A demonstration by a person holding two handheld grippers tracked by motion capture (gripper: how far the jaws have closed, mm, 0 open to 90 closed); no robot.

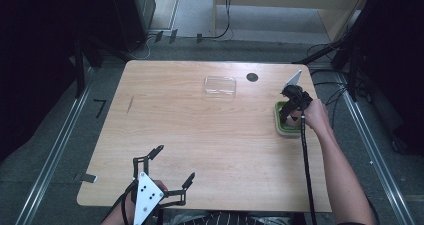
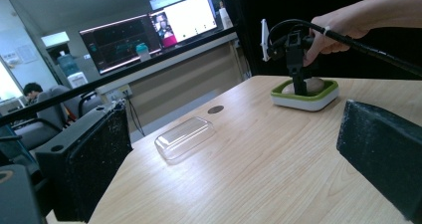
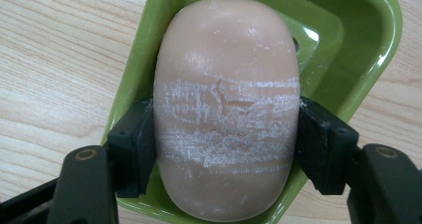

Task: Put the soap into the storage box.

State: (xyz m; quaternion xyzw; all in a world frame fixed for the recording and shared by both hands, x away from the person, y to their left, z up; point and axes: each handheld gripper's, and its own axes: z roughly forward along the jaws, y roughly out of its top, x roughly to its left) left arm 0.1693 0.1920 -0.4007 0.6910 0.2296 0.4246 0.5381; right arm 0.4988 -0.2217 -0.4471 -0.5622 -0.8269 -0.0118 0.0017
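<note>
Across the room stands a light wooden table [image 1: 200,140] on a grey floor, with dark stands and cables around it; the left gripper view shows lit screens [image 2: 149,30] and office chairs beyond a dark rail. On the table's far half lies a clear plastic lid [image 1: 220,85], just beside a small dark round hole [image 1: 252,77]. Near the right edge sits a green soap dish [image 1: 281,127] with a white base.

Right gripper [image 3: 224,149]: pointed down into the dish, jaws clamped on the two long sides of a beige soap bar [image 3: 226,59]. The bar lies inside the dish, its surface scuffed white between the jaws. From above, the person's right hand [image 1: 316,114] holds this gripper [image 1: 289,110] over the dish.

Left gripper [image 1: 172,165]: held at the near left edge of the table, jaws spread wide apart, holding nothing and touching nothing.
</note>
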